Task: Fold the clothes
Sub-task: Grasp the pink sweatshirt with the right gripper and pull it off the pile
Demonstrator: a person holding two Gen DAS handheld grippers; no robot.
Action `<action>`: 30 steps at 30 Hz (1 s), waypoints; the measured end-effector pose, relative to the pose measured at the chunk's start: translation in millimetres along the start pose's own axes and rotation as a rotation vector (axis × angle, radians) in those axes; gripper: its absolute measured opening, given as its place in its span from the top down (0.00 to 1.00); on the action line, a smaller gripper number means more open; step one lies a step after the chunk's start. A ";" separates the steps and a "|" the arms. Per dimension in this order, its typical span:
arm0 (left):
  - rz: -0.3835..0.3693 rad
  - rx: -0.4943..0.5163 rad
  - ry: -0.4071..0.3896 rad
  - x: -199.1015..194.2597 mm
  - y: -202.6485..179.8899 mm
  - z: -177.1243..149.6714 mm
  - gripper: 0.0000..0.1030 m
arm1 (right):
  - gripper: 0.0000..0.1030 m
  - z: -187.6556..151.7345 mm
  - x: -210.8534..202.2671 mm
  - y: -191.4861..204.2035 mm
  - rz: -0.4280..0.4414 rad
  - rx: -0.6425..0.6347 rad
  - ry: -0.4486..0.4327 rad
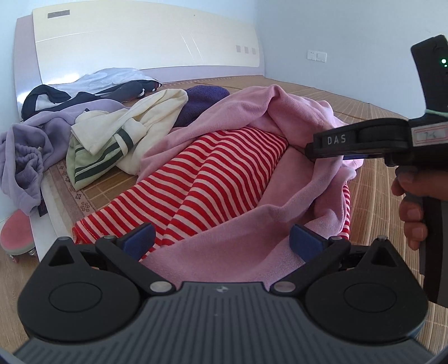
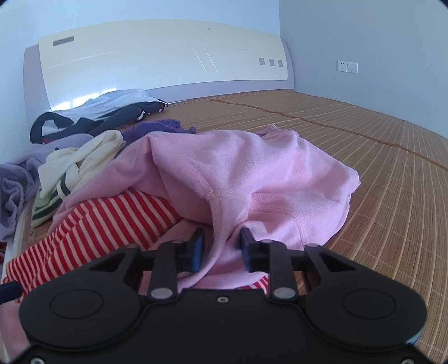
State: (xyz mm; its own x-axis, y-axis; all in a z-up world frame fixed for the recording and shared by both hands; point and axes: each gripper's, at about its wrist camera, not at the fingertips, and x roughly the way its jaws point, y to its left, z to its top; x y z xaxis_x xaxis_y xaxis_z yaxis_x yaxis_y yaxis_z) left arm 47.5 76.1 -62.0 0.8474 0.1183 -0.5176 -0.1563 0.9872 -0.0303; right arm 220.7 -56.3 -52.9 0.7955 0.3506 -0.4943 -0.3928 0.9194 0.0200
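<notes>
The pink garment (image 2: 252, 179) lies mid-frame on the mat (image 2: 378, 156), over a striped garment (image 1: 212, 173). The right gripper (image 2: 221, 246) pinches its fold; the left gripper (image 1: 221, 240) hovers low, jaws spread wide.

Red-striped garment (image 1: 201, 179) mostly buried under pink fleece garment (image 2: 252, 179); full outline not visible. Red round object (image 1: 16, 231) cut by left edge, possibly stool. Headboard label (image 1: 58, 13) unreadable.

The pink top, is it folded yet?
No. The pink top lies bunched and wrinkled over the striped cloth, pinched by the right gripper.
</notes>
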 end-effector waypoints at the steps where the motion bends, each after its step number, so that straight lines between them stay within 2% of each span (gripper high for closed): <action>1: -0.015 -0.004 -0.004 -1.6 0.4 1.0 0.00 | 0.87 -3.2 -4.5 -2.7 0.003 -0.007 -0.017; 2: -0.040 -0.013 -0.015 -4.4 1.1 2.0 0.00 | 0.91 -6.4 -9.0 -5.4 0.006 -0.014 -0.034; 6: -0.128 -0.016 -0.064 -15.8 -1.8 4.6 0.00 | 0.94 -13.6 -46.8 -27.3 0.013 0.016 -0.101; 10: -0.173 0.024 -0.092 -22.8 -10.2 7.2 0.00 | 0.94 -26.7 -96.0 -54.0 -0.086 -0.017 -0.129; 14: -0.302 -0.014 -0.078 -29.3 -10.9 9.9 0.00 | 0.95 -40.7 -144.7 -80.6 -0.186 -0.054 -0.152; 18: -0.466 -0.054 -0.079 -39.8 -14.7 12.3 0.00 | 0.95 -78.5 -185.8 -106.1 -0.266 -0.068 -0.087; 20: -0.520 -0.044 -0.080 -44.1 -20.1 12.8 0.00 | 0.95 -98.2 -206.1 -113.7 -0.346 -0.082 -0.066; 26: -0.596 0.088 -0.076 -54.1 -55.8 8.5 0.00 | 0.94 -151.4 -276.2 -162.7 -0.534 -0.002 0.010; 30: -0.655 0.157 -0.034 -53.9 -85.2 0.2 0.00 | 0.94 -173.6 -317.5 -197.2 -0.653 0.040 0.035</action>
State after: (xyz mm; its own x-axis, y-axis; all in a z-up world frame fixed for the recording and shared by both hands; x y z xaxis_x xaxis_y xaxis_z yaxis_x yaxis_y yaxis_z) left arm 15.3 -14.4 -31.4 0.7580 -0.5097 -0.4070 0.4689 0.8596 -0.2032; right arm -34.6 -379.8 -50.7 0.8486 -0.2875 -0.4441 0.1840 0.9474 -0.2617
